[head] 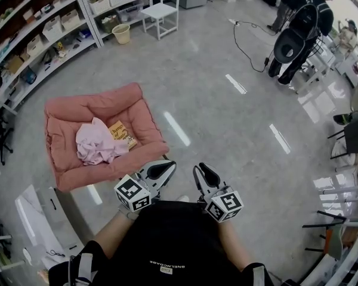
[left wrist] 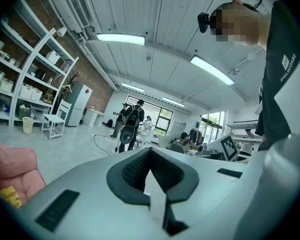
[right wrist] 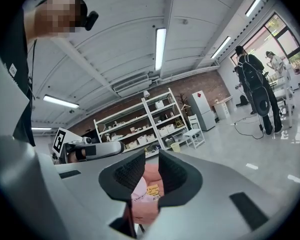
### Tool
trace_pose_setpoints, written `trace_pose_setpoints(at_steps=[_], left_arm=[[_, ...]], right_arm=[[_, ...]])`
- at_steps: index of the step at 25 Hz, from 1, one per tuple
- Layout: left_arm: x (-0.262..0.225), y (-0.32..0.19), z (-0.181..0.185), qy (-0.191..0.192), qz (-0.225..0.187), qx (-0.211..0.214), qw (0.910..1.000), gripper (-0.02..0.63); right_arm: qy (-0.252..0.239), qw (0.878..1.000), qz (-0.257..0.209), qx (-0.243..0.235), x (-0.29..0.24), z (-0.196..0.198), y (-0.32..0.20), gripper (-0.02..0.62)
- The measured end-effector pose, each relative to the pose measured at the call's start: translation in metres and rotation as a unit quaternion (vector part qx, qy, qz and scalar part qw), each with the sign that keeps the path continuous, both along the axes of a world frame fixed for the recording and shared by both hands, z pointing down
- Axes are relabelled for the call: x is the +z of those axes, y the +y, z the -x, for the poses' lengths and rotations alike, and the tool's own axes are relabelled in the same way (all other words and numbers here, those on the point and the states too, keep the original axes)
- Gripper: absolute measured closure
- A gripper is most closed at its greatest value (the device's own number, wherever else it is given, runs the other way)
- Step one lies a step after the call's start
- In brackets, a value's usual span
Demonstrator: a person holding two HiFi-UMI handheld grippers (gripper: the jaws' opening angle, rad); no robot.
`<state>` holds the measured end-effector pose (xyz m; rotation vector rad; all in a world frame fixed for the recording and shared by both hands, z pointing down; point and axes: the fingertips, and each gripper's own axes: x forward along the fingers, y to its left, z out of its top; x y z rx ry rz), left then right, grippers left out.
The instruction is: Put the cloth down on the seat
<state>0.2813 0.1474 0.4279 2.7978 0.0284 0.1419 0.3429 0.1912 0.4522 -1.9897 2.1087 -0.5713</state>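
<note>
We hold both grippers close in front of our body, side by side and pointing roughly level across the floor (head: 227, 118). The left gripper (head: 166, 167) is closed: in the left gripper view its dark pads (left wrist: 132, 171) meet at the tips, and nothing is caught between them. The right gripper (head: 204, 170) sits just to the right of the left one. Its jaws stand a little apart with a narrow gap from root to tip, and they hold nothing.

The cloth (head: 95, 140), pale pink and crumpled, lies in the hollow of the seat (head: 65, 115), a pink cushion with raised edges that rests on the floor. It is ahead of the left gripper and off to its left, well apart from both grippers and touched by neither. A yellow book (head: 123, 136) lies on the seat on the side of the cloth nearer the grippers, and the cloth's edge overlaps it. Through the gap in the right gripper's jaws we see the seat, the cloth and the book lined up straight ahead.

Far beyond the grippers, shelves (head: 36, 34) line the wall behind the seat, with a white chair (head: 161, 11) and a small bucket (head: 122, 33) near them. Two people (head: 301, 28) stand well ahead and to the right of the right gripper.
</note>
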Motion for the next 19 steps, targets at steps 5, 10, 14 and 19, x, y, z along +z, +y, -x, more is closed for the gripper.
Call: trace_pose_setpoints(at_steps=[5, 10, 14, 19], left_arm=[[-0.005, 0.000, 0.003, 0.012, 0.026, -0.008, 0.9996, 0.592], [0.003, -0.013, 0.008, -0.002, 0.025, -0.048, 0.9985, 0.592], [0.007, -0.020, 0.014, -0.014, 0.005, -0.074, 0.9971, 0.592], [0.013, -0.019, 0.020, -0.015, 0.005, -0.084, 0.9964, 0.592]], right_arm=[[-0.001, 1.000, -0.004, -0.005, -0.004, -0.002, 0.002, 0.494], [-0.002, 1.000, -0.006, -0.015, -0.003, 0.002, -0.001, 0.494], [-0.001, 1.000, -0.005, -0.022, -0.003, 0.005, -0.004, 0.494], [0.001, 1.000, -0.002, -0.023, 0.000, 0.007, -0.005, 0.494]])
